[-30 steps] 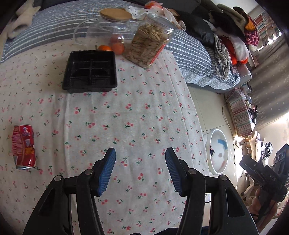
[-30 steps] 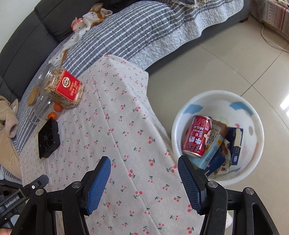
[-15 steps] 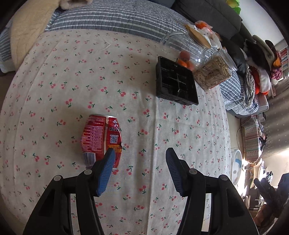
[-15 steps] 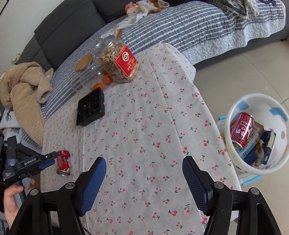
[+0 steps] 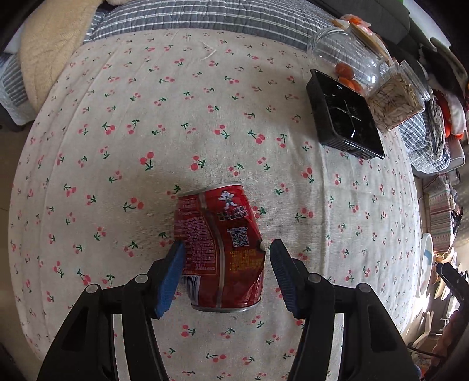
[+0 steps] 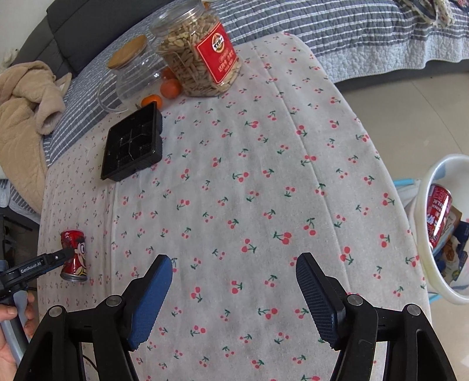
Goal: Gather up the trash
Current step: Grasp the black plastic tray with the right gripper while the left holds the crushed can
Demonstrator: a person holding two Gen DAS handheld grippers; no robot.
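The dented red can (image 5: pixel 219 249) lay on its side on the worktop (image 5: pixel 205 123), and its lower half was between the two fingers of the left gripper (image 5: pixel 225 265). The left blue finger (image 5: pixel 170 275) was touching or almost touching the can's side, I cannot tell which, while the right finger stood a little apart from it. So these fingers were apart and not clamped on the can.

The fingers of the right gripper (image 6: pixel 234 296) were wide apart, with nothing between them, above a bare part of the cloth.

The worktop carried a pale cloth with a cherry pattern. Near its far edge stood a black tray (image 6: pixel 133 145), a jar of seeds (image 6: pixel 199 49) with a red label, an empty glass jar (image 6: pixel 132 73) with a wooden lid, and some oranges (image 6: pixel 170 88). Behind the worktop was a sofa with a grey striped cover (image 6: pixel 337 26) and a beige blanket (image 6: pixel 20 117). Beside the worktop, on the tiled floor, stood a white bin (image 6: pixel 425 211) with another red can (image 6: pixel 438 214) and boxes inside.
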